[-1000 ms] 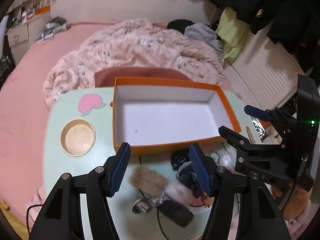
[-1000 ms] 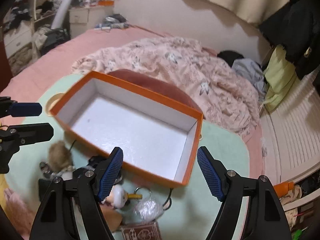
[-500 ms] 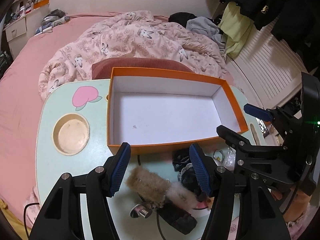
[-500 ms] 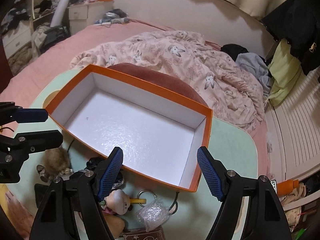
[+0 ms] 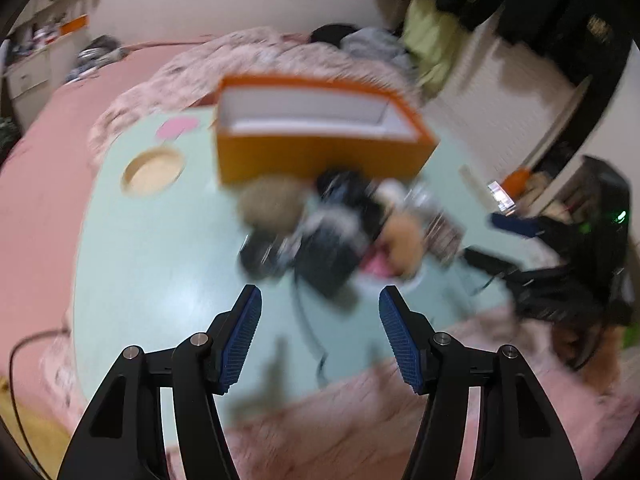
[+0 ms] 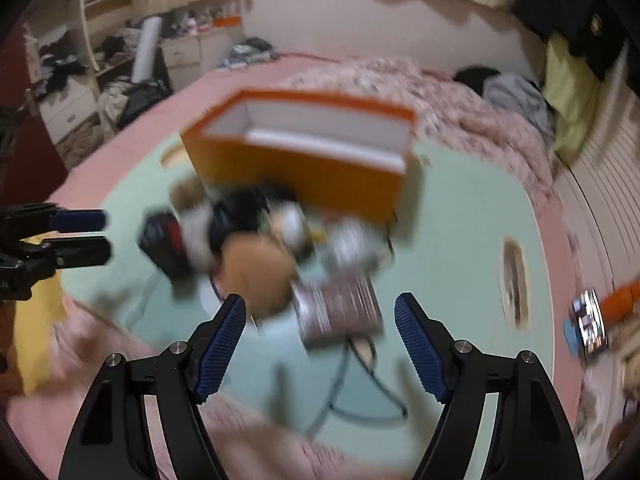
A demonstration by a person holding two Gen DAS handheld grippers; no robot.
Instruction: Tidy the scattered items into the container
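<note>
Both views are motion-blurred. An empty orange box (image 5: 320,148) with a white inside stands at the back of the mint table (image 5: 152,248); it also shows in the right wrist view (image 6: 304,160). In front of it lies a heap of small items: a brown furry pouch (image 5: 272,204), black pieces (image 5: 328,256), a tan plush (image 6: 256,272) and a dark patterned packet (image 6: 340,304). My left gripper (image 5: 320,320) is open and empty, low near the table's front. My right gripper (image 6: 320,328) is open and empty, close before the packet.
A round cup recess (image 5: 152,168) and a pink heart mark (image 5: 176,128) are at the table's left. A black cable (image 6: 360,392) trails over the front. A pink bed with a rumpled blanket (image 6: 440,96) lies behind. A phone (image 6: 588,320) lies at the right.
Both grippers have pulled back and dropped lower; the box now looks farther and is seen from the side, and the heap lies ahead of the fingers. Both stay open.
</note>
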